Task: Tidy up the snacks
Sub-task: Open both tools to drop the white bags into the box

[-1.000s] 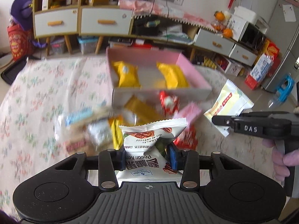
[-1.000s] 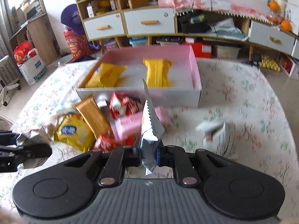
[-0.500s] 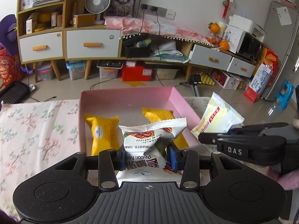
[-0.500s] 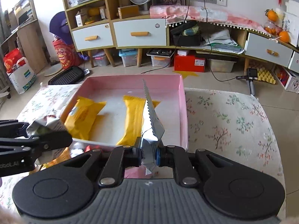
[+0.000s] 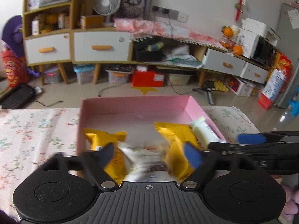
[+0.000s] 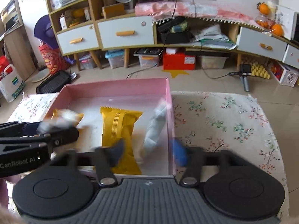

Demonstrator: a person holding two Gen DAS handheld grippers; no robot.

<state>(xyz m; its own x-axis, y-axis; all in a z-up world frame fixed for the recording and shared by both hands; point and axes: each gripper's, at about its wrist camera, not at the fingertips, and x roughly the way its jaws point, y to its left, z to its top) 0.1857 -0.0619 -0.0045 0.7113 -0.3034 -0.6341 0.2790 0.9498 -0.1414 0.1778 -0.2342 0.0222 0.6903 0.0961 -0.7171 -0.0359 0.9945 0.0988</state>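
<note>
A pink box (image 5: 134,104) stands on the flowered table and holds two yellow packets (image 5: 175,132). My left gripper (image 5: 151,156) is open above the box's near side; a blurred white pecan packet (image 5: 147,160) sits loose between its spread fingers. My right gripper (image 6: 149,153) is open over the box's (image 6: 115,87) right wall; a whitish packet (image 6: 155,127), blurred, lies against that wall inside the box. That packet also shows in the left wrist view (image 5: 203,132). A yellow packet (image 6: 119,125) lies in the box's middle.
The table has a flowered cloth (image 6: 224,115). Beyond it are the floor, cabinets with drawers (image 6: 125,33) and storage bins. Each gripper's side shows in the other's view: the right gripper (image 5: 261,145) on the right, the left gripper (image 6: 37,140) on the left.
Both grippers have opened over the pink box. The pecan packet and the whitish packet have come loose from the fingers and dropped toward the box.
</note>
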